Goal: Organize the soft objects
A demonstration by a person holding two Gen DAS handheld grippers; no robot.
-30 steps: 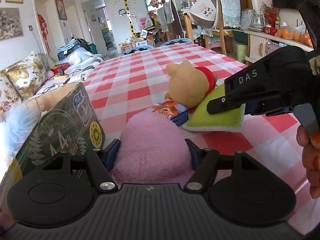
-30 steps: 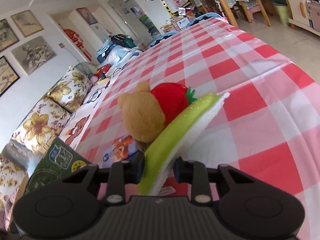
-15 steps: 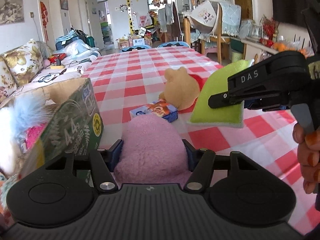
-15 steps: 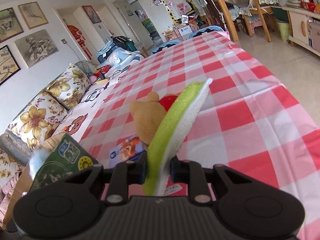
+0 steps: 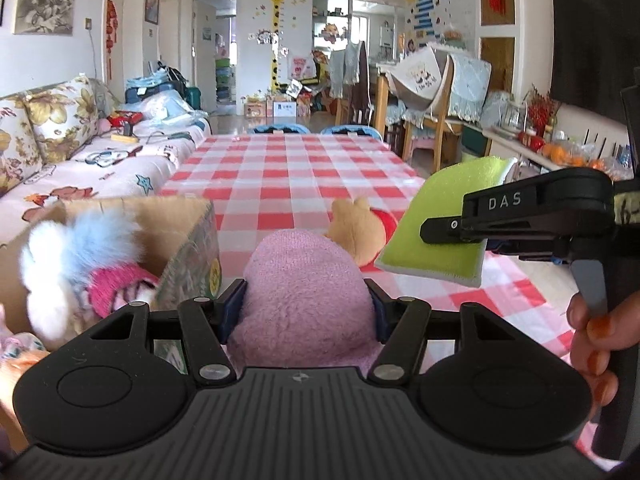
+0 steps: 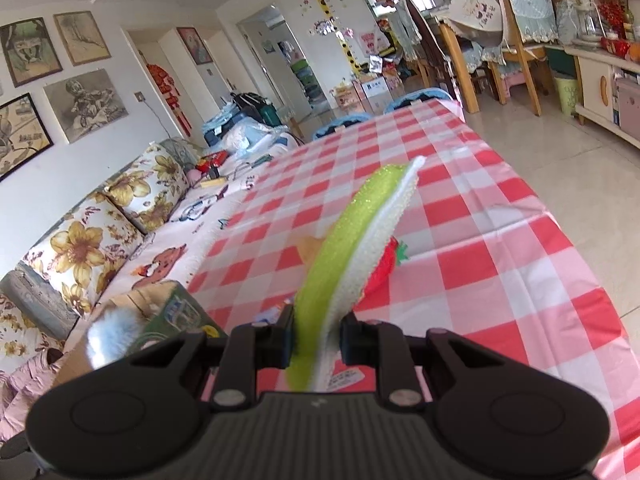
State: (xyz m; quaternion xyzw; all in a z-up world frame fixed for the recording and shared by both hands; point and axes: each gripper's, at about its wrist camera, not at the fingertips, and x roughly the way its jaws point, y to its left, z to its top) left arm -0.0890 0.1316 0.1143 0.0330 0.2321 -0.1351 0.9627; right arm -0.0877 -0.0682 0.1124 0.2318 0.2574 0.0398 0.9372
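The cardboard box (image 5: 188, 248) stood at my left on the checked counter (image 5: 296, 176). My left fingers (image 5: 306, 308) squeezed the pink plush (image 5: 304, 292); my right fingers (image 6: 316, 340) pinched the green sponge (image 6: 352, 248) edgewise, both lifted clear. I judged steady grips best for carrying them over the box's rim.

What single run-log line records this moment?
left tool: grips pink plush | right tool: grips green sponge | box: left

Bright daylight comes from the far windows (image 5: 344, 20), leaving soft glare on the surface (image 6: 472, 184). Fisheye bends the edges, with dark corners. The fluffy toy (image 5: 80, 256) looks slightly blurred.
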